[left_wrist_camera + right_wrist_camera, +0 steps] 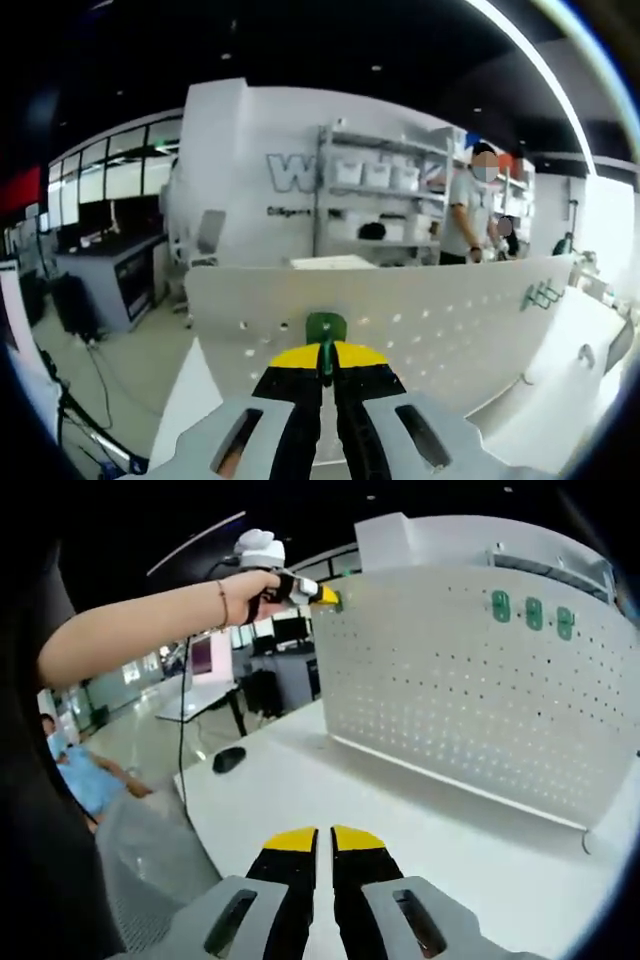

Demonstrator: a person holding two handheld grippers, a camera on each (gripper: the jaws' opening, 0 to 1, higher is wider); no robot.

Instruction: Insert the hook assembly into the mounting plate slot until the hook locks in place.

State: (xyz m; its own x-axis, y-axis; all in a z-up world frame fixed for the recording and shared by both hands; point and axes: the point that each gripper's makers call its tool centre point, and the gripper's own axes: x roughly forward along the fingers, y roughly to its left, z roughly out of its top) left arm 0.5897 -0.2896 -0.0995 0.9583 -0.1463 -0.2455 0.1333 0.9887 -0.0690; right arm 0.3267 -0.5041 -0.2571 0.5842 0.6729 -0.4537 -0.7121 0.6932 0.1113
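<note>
The left gripper (325, 362) pinches a green hook (325, 330) tight, right at the top edge of the white hole board (440, 325) ahead. It must push in until it clicks. The right gripper (322, 842) is closed and empty, hanging over the table (420, 840).

One perforated mounting plate (470, 690) stands on one white surface (420, 850). Three green hooks (532, 612) sit on the plate near its 1 o'clock corner, and a fourth green hook (325, 328) is in the left claw (326, 362). Two claws show, counting the right claw (322, 842). One dark object (229, 759) lies at 9 o'clock.
</note>
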